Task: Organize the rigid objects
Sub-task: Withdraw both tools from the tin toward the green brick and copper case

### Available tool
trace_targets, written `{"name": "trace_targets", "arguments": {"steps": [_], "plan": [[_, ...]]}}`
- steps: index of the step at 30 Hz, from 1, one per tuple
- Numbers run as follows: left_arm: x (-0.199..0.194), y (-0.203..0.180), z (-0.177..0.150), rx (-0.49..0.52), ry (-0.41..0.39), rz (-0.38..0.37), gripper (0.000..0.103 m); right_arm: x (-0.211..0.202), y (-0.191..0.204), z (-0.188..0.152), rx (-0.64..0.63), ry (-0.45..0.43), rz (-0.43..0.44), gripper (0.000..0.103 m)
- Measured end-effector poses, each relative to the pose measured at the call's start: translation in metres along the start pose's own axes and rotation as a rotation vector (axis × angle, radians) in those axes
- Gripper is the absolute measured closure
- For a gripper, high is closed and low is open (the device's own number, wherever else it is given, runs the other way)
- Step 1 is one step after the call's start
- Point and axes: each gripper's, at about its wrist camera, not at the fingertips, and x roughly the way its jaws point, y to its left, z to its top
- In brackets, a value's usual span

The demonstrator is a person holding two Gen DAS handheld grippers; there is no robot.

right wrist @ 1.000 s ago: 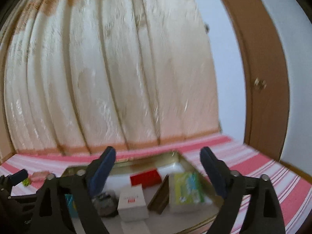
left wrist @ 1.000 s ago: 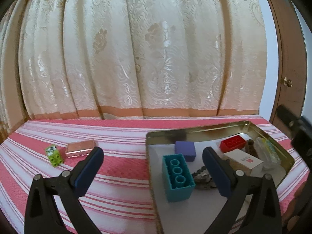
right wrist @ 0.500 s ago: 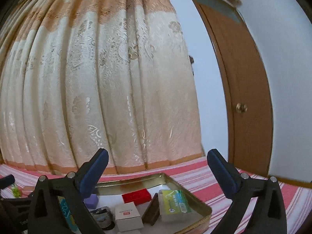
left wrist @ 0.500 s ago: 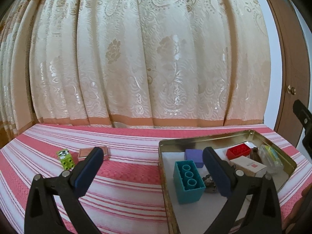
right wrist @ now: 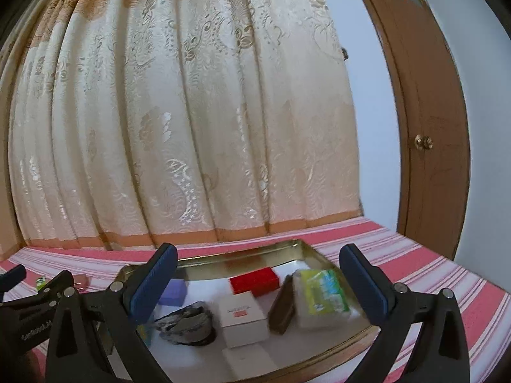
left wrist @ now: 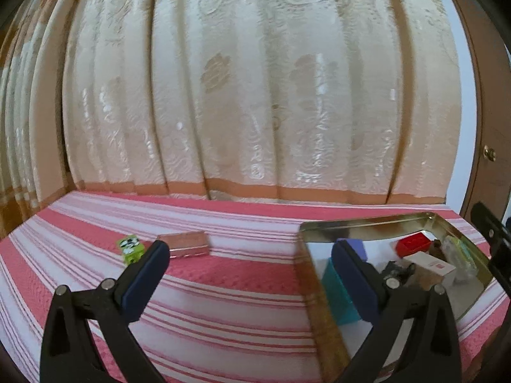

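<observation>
Left tool [left wrist: 247, 258]: wide, holds nothing.
Right tool [right wrist: 257, 266]: wide, just opened fully, nothing between.
Pink box [left wrist: 186, 244]: ahead of left tool, beside green block [left wrist: 130, 249].
Tin tray [right wrist: 204, 260]: under right tool.

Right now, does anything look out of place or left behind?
Yes. The green block and pink box lie on the striped cloth, outside the metal tray where the other items are gathered.

Both wrist views look low and slightly downward across the striped bed [left wrist: 223, 274] toward the curtain [left wrist: 255, 95]. The left view sits further left; both share the nearby metal tray [right wrist: 223, 257].
</observation>
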Motion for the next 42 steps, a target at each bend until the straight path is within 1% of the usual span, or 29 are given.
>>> {"name": "trace_targets", "arguments": {"steps": [3, 10, 15, 21, 26, 31, 36, 42], "plan": [[0.003, 0.011, 0.000, -0.004, 0.014, 0.003, 0.000, 0.001, 0.015, -0.004, -0.001, 0.025, 0.010, 0.001], [0.005, 0.036, 0.001, -0.004, 0.020, 0.030, 0.000, 0.002, 0.050, -0.008, 0.043, 0.039, 0.045, 0.001], [0.008, 0.058, 0.002, -0.027, 0.028, 0.052, 0.000, 0.000, 0.078, -0.012, 0.061, 0.022, 0.071, 0.000], [0.013, 0.078, 0.002, -0.047, 0.042, 0.069, 0.000, 0.004, 0.109, -0.016, 0.041, 0.043, 0.095, 0.000], [0.017, 0.091, 0.003, -0.043, 0.051, 0.082, 0.000, 0.004, 0.131, -0.017, 0.024, 0.036, 0.105, 0.000], [0.024, 0.106, 0.005, -0.060, 0.082, 0.080, 0.000, 0.015, 0.151, -0.019, 0.034, 0.076, 0.131, 0.000], [0.035, 0.122, 0.006, -0.086, 0.128, 0.079, 0.000, 0.022, 0.167, -0.020, 0.036, 0.078, 0.141, 0.000], [0.047, 0.134, 0.007, -0.094, 0.162, 0.088, 0.000, 0.029, 0.185, -0.020, 0.013, 0.092, 0.166, 0.000]]}}
